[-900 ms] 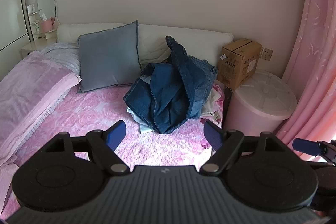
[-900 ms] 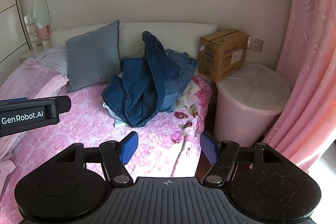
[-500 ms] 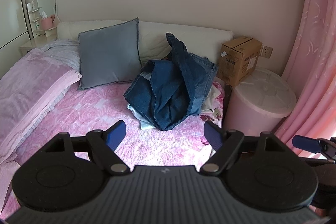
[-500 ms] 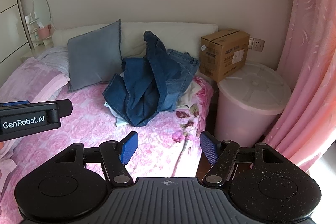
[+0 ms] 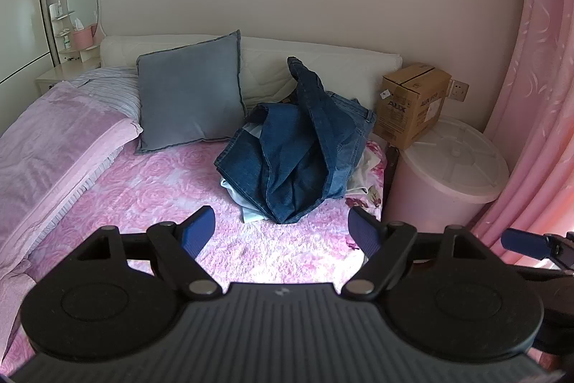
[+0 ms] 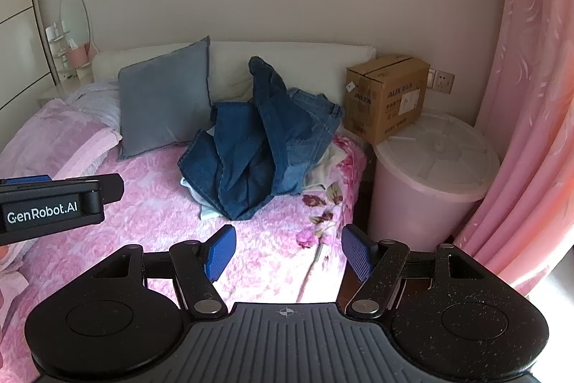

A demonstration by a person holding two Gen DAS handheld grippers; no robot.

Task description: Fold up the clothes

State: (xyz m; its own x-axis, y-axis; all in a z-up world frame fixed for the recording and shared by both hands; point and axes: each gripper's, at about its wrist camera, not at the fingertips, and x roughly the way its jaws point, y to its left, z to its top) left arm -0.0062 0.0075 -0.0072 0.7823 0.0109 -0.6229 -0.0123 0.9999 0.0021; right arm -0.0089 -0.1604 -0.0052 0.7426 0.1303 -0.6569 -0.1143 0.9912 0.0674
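Both grippers, left gripper (image 5: 281, 230) and right gripper (image 6: 288, 250), hover wide apart and empty above the pink bedspread (image 5: 161, 196), short of the crumpled jeans (image 5: 297, 149).

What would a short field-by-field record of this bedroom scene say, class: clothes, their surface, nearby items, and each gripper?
clothes: crumpled blue jeans heaped over pale garments, unfolded
surface: bed with pink floral cover
nearby: grey cushion left of the heap; cardboard box on a pink bin
left gripper: open, empty, short of the heap
right gripper: open, empty
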